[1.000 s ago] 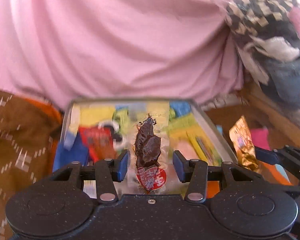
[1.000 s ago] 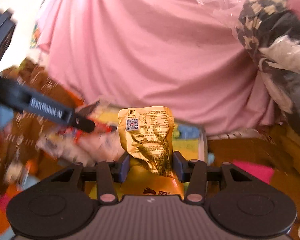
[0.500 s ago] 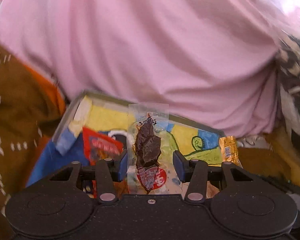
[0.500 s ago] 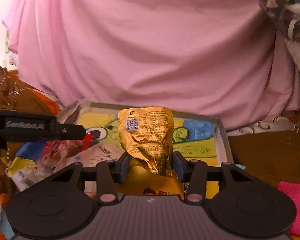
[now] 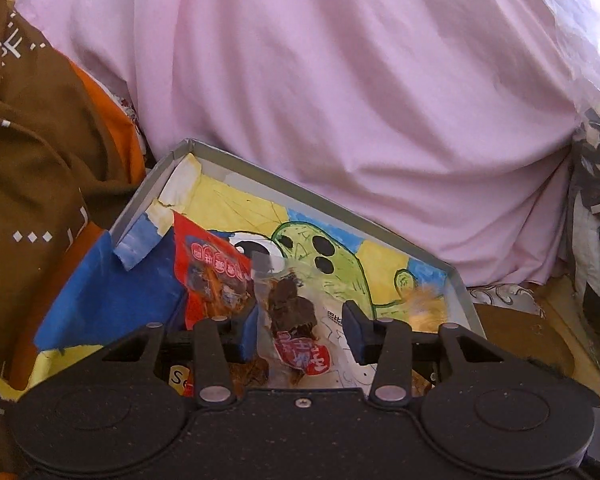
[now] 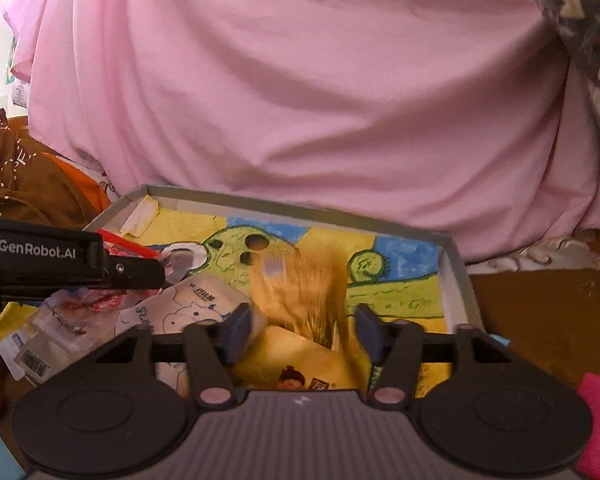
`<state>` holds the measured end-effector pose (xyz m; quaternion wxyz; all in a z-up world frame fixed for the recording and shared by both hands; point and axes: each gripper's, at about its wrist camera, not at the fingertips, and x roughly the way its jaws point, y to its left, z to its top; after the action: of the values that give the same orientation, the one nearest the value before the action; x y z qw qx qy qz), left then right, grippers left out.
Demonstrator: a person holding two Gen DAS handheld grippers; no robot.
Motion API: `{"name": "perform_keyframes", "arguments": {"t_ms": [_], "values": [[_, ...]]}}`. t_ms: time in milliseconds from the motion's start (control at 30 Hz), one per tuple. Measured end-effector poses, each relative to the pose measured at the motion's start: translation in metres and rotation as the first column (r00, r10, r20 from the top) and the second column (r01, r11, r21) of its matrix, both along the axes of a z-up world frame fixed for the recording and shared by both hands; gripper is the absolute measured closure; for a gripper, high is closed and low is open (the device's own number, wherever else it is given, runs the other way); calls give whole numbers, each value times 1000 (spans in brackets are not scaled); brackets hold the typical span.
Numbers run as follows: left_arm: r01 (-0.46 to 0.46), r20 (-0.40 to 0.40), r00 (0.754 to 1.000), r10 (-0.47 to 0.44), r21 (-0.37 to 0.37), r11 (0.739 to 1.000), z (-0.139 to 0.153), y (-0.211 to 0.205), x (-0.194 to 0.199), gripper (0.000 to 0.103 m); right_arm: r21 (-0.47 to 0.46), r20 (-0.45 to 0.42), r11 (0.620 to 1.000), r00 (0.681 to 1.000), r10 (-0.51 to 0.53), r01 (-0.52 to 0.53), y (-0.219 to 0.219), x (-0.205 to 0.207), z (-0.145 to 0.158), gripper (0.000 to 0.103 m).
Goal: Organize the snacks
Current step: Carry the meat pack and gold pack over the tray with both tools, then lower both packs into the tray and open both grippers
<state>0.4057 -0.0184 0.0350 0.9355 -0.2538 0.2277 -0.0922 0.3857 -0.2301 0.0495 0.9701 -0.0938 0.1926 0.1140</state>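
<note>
Both tongs hang wide over the tray (image 6: pixel 454 256): right tongs (image 6: pixel 300 330) seemingly dropping the blurred gold packet (image 6: pixel 300 292), left tongs (image 5: pixel 302 330) astride the clear packet (image 5: pixel 290 312).

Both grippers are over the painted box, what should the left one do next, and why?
Probably lift the left gripper straight back. It looks open, and the clear packet of dark snack lies loose between its fingers over the box, so the drop seems done.

— The pink cloth (image 5: pixel 340 100) behind looks soft and matt, folded in creases.
— And the box (image 6: pixel 454 276)?
— Grey cardboard walls, matt painted paper inside.
— The clear packet (image 5: pixel 290 312)?
— Glossy plastic film; the gold packet (image 6: pixel 300 292) looks foil-shiny, though blurred.
</note>
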Motion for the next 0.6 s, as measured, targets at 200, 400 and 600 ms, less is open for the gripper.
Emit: {"name": "perform_keyframes", "arguments": {"t_ms": [200, 400, 600], "values": [[7, 27, 1000, -7, 7, 1000, 10, -3, -12, 32, 34, 24, 999, 1000, -16, 16, -9, -15, 13, 11], [-3, 69, 998, 1, 30, 1000, 30, -2, -32, 17, 46, 64, 998, 997, -42, 39, -24, -43, 26, 2], [-11, 99, 995, 3, 77, 997, 47, -5, -60, 7, 118, 105, 990, 991, -83, 71, -37, -80, 41, 0]]}}
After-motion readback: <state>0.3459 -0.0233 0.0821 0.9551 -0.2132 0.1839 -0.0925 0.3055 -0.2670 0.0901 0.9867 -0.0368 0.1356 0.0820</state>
